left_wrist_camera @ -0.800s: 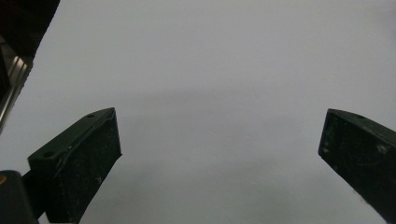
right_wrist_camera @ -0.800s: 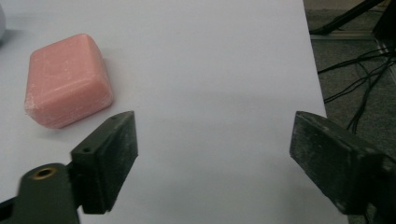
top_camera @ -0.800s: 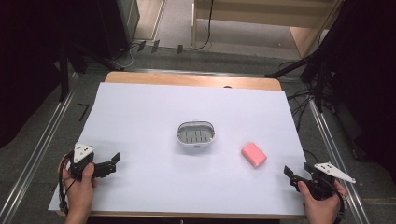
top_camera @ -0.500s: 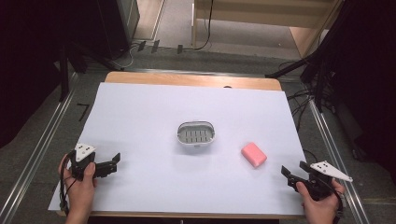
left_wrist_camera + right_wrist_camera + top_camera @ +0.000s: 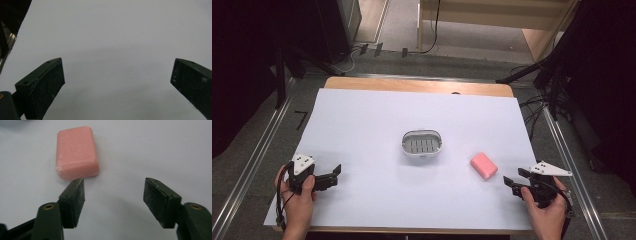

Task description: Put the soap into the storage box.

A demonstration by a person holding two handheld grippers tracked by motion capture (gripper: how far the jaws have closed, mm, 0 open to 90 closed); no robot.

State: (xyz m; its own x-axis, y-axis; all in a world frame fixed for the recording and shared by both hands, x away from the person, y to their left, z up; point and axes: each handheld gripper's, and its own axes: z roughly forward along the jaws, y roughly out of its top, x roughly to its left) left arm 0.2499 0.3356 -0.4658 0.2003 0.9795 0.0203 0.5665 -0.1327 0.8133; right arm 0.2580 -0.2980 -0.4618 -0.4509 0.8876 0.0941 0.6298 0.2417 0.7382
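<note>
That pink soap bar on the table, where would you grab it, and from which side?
Probably across its two long sides, coming down from above. The pink soap bar lies flat on the white table, a low rounded block, narrower across than along. The right gripper is nearest, with open jaws just short of it.

Your right gripper (image 5: pixel 513 181) sits low at the table's (image 5: pixel 362 125) near right corner, jaws pointing toward the pink soap bar (image 5: pixel 484 165). Soap lies just ahead of those jaws, apart from them, nothing between them. Beyond the soap, farther from that gripper, stands the oval soap dish (image 5: pixel 423 143), empty, grey slotted insert inside. Your left gripper (image 5: pixel 331 176) rests at the near left corner, well apart from the dish, jaws aimed across the white sheet.
</note>
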